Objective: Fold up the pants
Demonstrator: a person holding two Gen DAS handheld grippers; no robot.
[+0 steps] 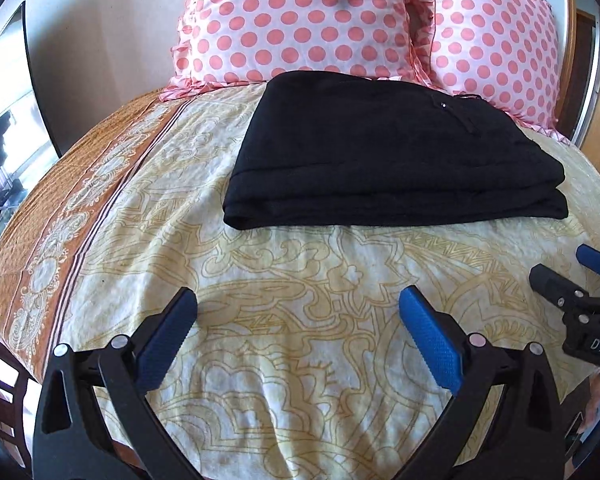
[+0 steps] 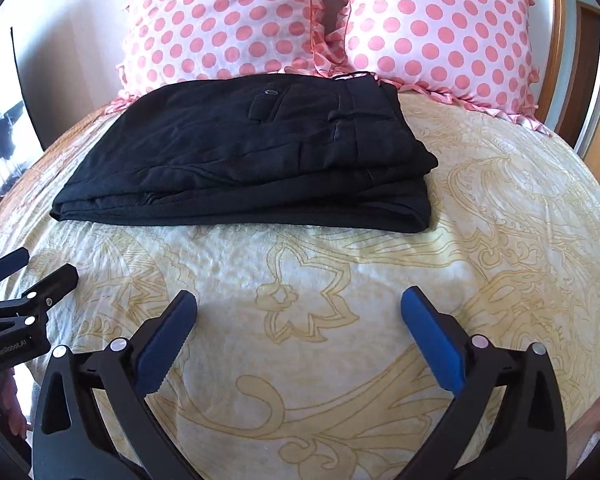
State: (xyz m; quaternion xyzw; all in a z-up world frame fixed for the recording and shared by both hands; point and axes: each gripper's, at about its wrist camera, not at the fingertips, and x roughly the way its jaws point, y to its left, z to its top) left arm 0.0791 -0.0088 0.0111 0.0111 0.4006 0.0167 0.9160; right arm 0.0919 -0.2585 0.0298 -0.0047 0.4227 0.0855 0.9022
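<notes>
The folded black trousers lay on the patterned bedspread below the polka-dot pillows, long axis crosswise, ahead of both empty, wide-open grippers: left gripper, right gripper, about equally near.

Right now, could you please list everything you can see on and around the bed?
pants: one pair, black, folded into a stacked rectangle, lying on the bedspread just in front of the pillows.
pillows: two, white with pink dots and pink frills, side by side at the head of the bed.
bedspread: one, cream with yellow pattern, orange border on the left side.
left gripper: black with blue pads, open, over the bedspread.
right gripper: same build, open, beside it.
</notes>
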